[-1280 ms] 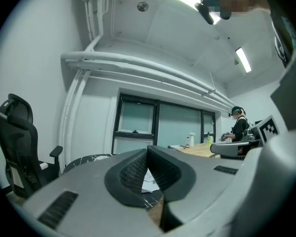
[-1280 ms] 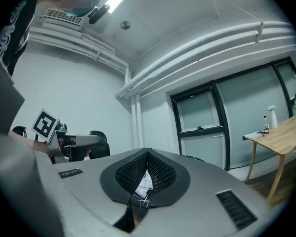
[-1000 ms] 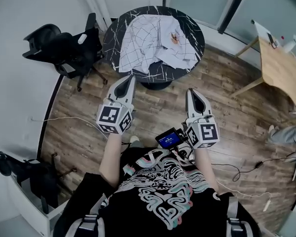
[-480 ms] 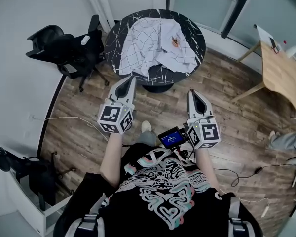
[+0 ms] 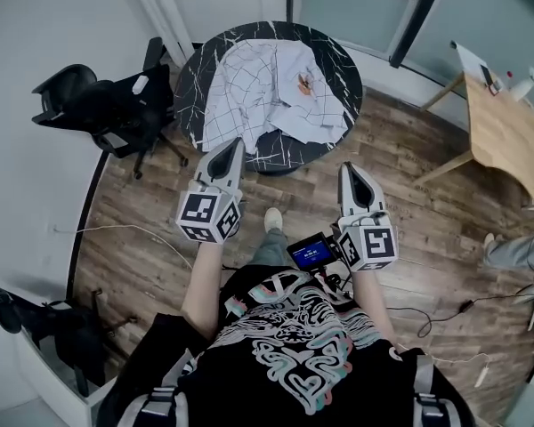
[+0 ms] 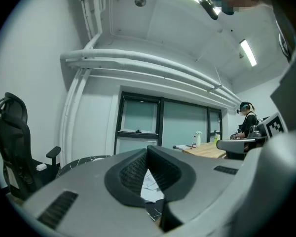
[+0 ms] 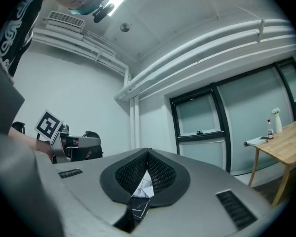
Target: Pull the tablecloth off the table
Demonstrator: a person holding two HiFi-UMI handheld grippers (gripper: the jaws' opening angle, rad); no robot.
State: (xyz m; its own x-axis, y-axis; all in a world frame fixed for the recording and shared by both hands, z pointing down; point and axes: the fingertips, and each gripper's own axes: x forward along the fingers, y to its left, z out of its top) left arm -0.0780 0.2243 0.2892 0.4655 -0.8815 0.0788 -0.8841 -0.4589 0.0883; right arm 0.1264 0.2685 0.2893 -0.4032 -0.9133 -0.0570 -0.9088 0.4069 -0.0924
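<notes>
- The tablecloth (image 5: 267, 87), white with a dark check, lies crumpled on the round black bench (image 5: 345, 50) at 12 o'clock from the person. It covers the middle and reaches the bench's near rim at about 7 o'clock.
- The left gripper (image 5: 235, 142) points level at the bench. Its fingers (image 6: 130, 172) are pressed together with nothing between them; only a sliver of cloth shows far beyond the tips.
- The right gripper (image 5: 347, 165) points the same way, at 1 o'clock from the person. Its fingers (image 7: 163, 174) are likewise closed and hold nothing.
- Neither gripper touches the cloth. Both hang over the wooden floor (image 5: 160, 229), short of the bench.
- The step in hand looks like the approach: no grip is taken and the cloth is not yet pulled.
- Next, the fingers need to part and reach the cloth's near edge, then close on a good fold.
- The pull should then run back toward 6 o'clock, clear of the chair (image 5: 98, 105) at 10 o'clock.
</notes>
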